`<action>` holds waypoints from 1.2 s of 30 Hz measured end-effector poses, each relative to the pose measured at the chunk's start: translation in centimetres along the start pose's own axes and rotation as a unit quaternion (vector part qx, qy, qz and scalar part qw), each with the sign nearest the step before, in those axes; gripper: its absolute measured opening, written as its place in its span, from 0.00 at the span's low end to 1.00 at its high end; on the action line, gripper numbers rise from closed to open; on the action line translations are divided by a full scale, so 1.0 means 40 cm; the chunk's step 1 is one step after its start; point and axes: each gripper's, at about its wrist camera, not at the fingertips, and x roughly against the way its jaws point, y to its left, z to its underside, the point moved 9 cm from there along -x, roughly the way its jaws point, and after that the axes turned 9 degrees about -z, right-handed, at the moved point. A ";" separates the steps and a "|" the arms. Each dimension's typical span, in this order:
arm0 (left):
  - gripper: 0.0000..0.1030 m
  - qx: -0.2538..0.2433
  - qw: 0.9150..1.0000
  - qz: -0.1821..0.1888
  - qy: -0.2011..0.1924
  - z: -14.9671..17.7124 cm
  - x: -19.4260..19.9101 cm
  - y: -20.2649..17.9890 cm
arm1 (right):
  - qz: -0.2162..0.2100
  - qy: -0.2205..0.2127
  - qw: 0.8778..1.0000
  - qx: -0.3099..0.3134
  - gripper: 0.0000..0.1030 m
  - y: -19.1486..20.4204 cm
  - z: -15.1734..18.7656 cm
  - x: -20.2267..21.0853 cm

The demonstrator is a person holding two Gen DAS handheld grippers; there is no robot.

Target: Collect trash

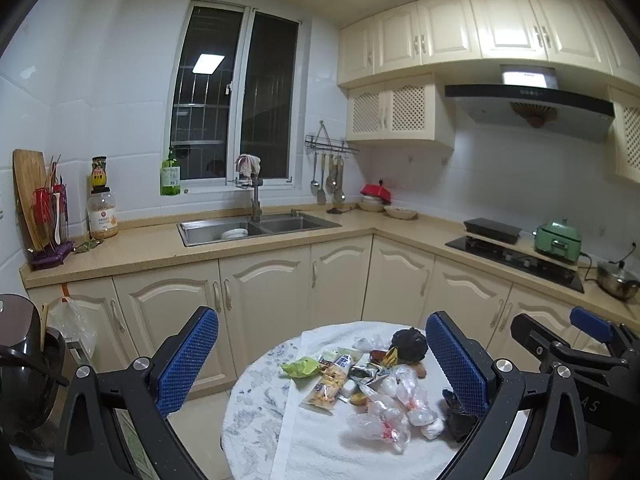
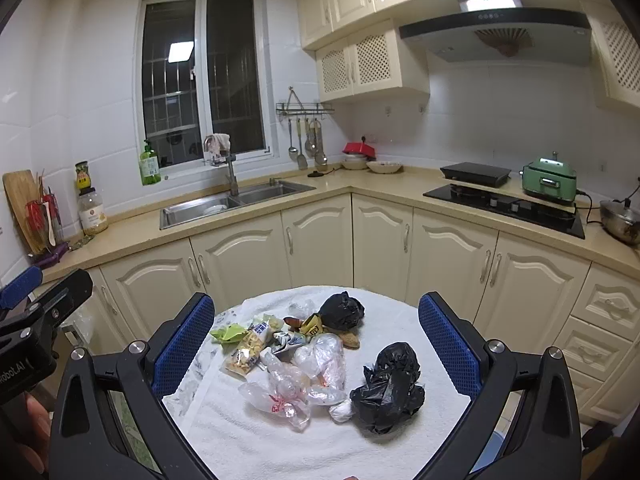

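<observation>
Right wrist view shows my right gripper (image 2: 316,354) fingers spread wide over the trash pile (image 2: 316,364), touching nothing, my left gripper (image 1: 322,364) likewise.

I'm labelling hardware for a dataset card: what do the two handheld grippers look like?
Both match. The left gripper and right gripper have matte black angular frames with silver round bolt heads, and each finger carries a blue pad with a diamond-grid texture. White lettering marks the black bodies where each shows in the other's view, only partly readable. No cables show; a bit of bare skin shows, no sleeve.
</observation>
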 end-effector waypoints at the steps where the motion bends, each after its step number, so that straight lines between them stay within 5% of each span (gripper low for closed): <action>1: 0.99 0.001 1.000 0.001 0.000 -0.003 0.003 0.001 | 0.000 -0.001 1.000 0.000 1.00 -0.002 -0.002 0.004; 36: 0.99 -0.011 1.000 0.013 -0.012 0.032 0.007 -0.014 | -0.008 -0.004 1.000 0.004 1.00 0.008 -0.032 0.007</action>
